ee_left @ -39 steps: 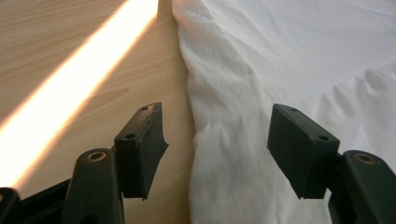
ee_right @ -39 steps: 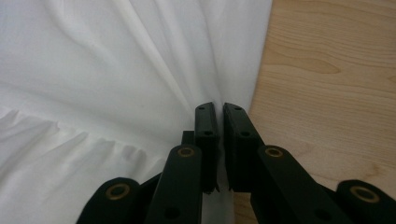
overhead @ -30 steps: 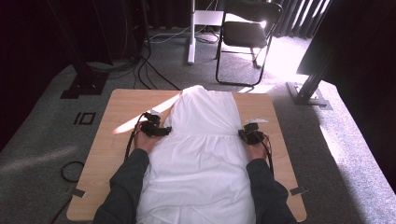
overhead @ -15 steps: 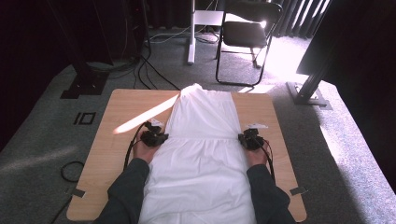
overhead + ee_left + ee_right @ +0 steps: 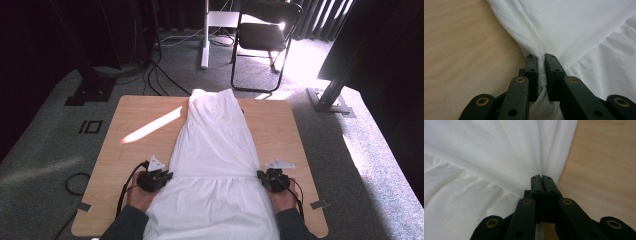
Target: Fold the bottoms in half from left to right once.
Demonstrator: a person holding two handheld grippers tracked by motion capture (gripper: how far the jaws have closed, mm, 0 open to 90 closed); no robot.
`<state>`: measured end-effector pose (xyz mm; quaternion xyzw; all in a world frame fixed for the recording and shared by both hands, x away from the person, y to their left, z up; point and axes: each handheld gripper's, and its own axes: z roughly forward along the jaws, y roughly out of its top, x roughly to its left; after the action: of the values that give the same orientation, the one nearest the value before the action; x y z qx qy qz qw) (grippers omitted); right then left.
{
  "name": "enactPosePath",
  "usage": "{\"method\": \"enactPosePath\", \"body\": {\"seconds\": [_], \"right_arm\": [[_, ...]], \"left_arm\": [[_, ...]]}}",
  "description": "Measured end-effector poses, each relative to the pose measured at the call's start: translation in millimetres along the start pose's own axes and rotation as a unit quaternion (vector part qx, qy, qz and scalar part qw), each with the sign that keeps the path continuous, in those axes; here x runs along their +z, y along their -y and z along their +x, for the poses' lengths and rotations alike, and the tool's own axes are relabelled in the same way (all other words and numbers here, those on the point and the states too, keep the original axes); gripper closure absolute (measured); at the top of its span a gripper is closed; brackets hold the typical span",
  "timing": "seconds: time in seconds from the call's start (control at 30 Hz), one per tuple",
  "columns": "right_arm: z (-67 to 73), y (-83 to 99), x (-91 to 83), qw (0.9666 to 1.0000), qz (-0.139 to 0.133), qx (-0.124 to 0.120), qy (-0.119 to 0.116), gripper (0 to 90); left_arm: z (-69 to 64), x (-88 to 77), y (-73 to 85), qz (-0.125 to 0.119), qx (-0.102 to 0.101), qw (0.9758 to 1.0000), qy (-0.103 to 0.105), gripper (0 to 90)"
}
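While a white dress (image 5: pixel 218 165) lies flat along the middle of the wooden worktop (image 5: pixel 135 150), bodice toward the far edge and skirt spilling over the near one, a person pinches its two side seams at the gathered waistline. The left gripper (image 5: pixel 541 67) has its jaws clamped on a bunched fold of cloth; the right gripper (image 5: pixel 541 185) grips the opposite edge, jaws pressed tight. Holding both sides level likely lets the garment be dragged or straightened evenly.

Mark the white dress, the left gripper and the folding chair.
white dress (image 5: pixel 217 135): high view, mid bodice.
left gripper (image 5: pixel 167 176): high view, between its fingers.
folding chair (image 5: pixel 262 36): high view, seat.
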<state>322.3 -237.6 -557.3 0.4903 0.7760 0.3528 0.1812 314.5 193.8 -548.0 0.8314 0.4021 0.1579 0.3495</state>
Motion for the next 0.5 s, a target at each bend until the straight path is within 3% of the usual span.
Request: {"method": "enactPosePath", "body": {"seconds": [0.07,0.13,0.23,0.33,0.5], "right_arm": [[3.9,8.3,-8.3,0.9999,0.002,0.013,-0.008,84.0],[6.1,11.5,-12.3,0.9998,-0.001,0.016,-0.009,72.7],[1.4,5.2,-14.4,0.9992,-0.032,0.019,-0.015,60.8],[-7.2,-13.1,-12.4,0.9972,-0.058,0.035,-0.031,57.0],[-9.5,-54.7,14.5,0.9971,-0.055,0.007,-0.052,55.5]], "left_arm": [[-5.4,-4.8,4.9,-0.001,0.007,1.0,0.002,80.9],[-4.9,-6.7,4.7,-0.008,0.01,0.9999,-0.003,72.3],[6.8,-7.4,1.6,-0.032,-0.023,0.999,0.019,59.0],[16.6,-7.0,-1.5,-0.054,-0.039,0.9973,0.03,55.7],[24.5,2.6,-7.1,-0.057,-0.05,0.9963,0.039,54.8]]}}
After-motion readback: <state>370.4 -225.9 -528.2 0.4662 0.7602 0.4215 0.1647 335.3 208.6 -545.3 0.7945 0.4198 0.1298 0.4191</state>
